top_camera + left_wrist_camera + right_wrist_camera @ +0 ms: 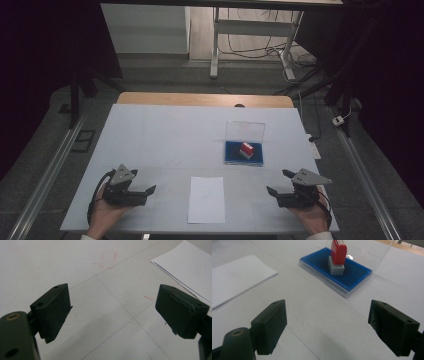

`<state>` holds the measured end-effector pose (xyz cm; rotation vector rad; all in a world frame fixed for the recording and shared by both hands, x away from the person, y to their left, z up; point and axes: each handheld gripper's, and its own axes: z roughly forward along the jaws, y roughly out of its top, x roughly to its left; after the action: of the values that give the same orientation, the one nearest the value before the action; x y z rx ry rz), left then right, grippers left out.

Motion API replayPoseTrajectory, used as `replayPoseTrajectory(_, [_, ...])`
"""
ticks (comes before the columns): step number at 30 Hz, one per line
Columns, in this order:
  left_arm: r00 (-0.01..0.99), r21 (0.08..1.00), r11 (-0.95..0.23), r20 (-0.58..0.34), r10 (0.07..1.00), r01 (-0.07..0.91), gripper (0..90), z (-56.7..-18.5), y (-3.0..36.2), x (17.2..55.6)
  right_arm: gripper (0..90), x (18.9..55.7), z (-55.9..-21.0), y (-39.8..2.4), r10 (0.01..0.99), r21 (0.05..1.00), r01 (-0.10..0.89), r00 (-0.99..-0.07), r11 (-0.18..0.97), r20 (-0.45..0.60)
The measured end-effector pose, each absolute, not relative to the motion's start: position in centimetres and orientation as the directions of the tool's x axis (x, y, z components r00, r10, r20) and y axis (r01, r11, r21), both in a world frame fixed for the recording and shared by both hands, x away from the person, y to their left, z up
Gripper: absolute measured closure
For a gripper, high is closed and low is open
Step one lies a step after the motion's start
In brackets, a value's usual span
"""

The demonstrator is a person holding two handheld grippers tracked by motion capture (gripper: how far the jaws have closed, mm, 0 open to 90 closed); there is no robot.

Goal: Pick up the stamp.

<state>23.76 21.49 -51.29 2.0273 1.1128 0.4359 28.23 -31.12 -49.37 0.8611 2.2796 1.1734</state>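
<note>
Table: white work surface (150, 135) over a wooden top; a person's two hands at the near edge, one gripper in each.
Left gripper (145, 192): rested low near the left front of the table, jaws released and wide apart, nothing between them; its own view showed bare tabletop with faint red marks under the jaws.
Right gripper (277, 182): rested near the right front, jaws spread fully, empty; pointed up the table toward the ink pad.
Stamp (246, 149): red handle on a grey base, stood upright on the blue pad; untouched.
Ink pad case (243, 157): blue pad in a clear case, lid (244, 132) hinged open and standing up behind it; right of centre, well apart from both grippers.
Paper (206, 199): white sheet, flat, at front centre between the two grippers; no print could be made out on it.
Progress: judged to be at the start. Lid was already open; stamp not yet lifted.
Left to do: probably grasp the stamp by its handle, carry it to the paper, press, return it.
Nearest hand for the stamp: right.
</note>
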Motion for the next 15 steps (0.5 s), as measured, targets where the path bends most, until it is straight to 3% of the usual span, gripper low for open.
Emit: replayPoseTrajectory(15, [0.579, 0.763, -0.332, -0.067, 0.813, 0.555, 13.6, -51.19, 21.11, 23.64, 19.0, 28.01, -49.72, -31.40, 0.684, 0.828, 0.328, -0.724, 0.455, -0.089])
